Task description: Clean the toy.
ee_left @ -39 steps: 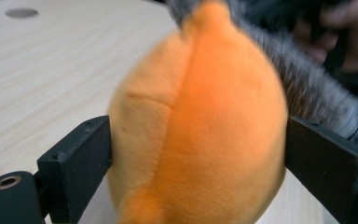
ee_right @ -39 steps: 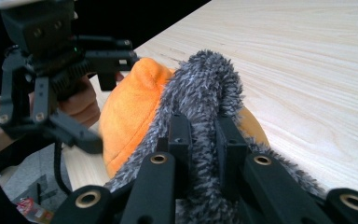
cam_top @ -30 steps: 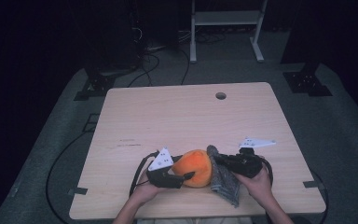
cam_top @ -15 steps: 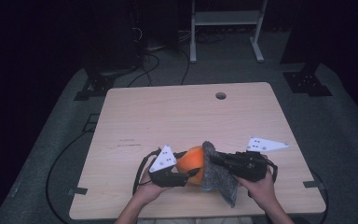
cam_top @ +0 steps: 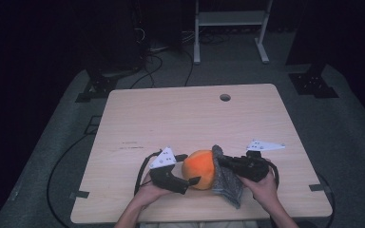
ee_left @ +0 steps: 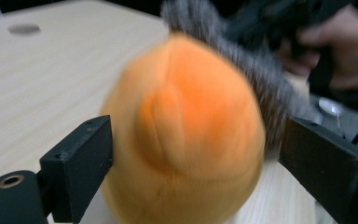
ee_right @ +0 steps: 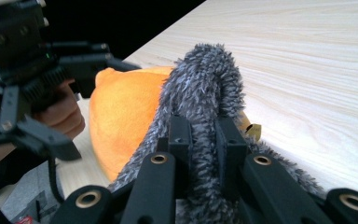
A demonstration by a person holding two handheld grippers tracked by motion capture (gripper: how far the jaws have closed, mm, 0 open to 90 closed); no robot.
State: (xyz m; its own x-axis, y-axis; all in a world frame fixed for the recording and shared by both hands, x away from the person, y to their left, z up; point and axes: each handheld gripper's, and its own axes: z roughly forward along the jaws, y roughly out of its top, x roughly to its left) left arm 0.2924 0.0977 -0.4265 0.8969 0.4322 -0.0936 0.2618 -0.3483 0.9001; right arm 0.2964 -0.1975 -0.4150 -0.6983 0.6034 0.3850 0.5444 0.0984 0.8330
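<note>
An orange plush ball (cam_top: 198, 168) sits near the table's front edge, with a grey furry cloth (cam_top: 229, 185) draped against its right side. My left gripper (cam_top: 188, 169) straddles the ball (ee_left: 182, 135). Its jaws have just been opening and now stand wide, and a gap shows at the right jaw. My right gripper (cam_top: 219, 161) is shut on a fold of the grey cloth (ee_right: 200, 93), which rises between its fingertips (ee_right: 179, 135). In the right gripper view the ball (ee_right: 121, 121) lies just behind the cloth, and the person's other hand (ee_right: 65, 116) is at the left.
The wooden table (cam_top: 195, 114) has a round hole (cam_top: 225, 97) near its far edge. A white metal stand (cam_top: 230, 19) and dark equipment bases (cam_top: 313, 83) stand on the grey floor beyond, and cables (cam_top: 62, 161) trail at the left.
The left jaws have spread apart around the orange ball. The grey cloth now covers less of the ball's top. Both hands stay at the table's front edge.
</note>
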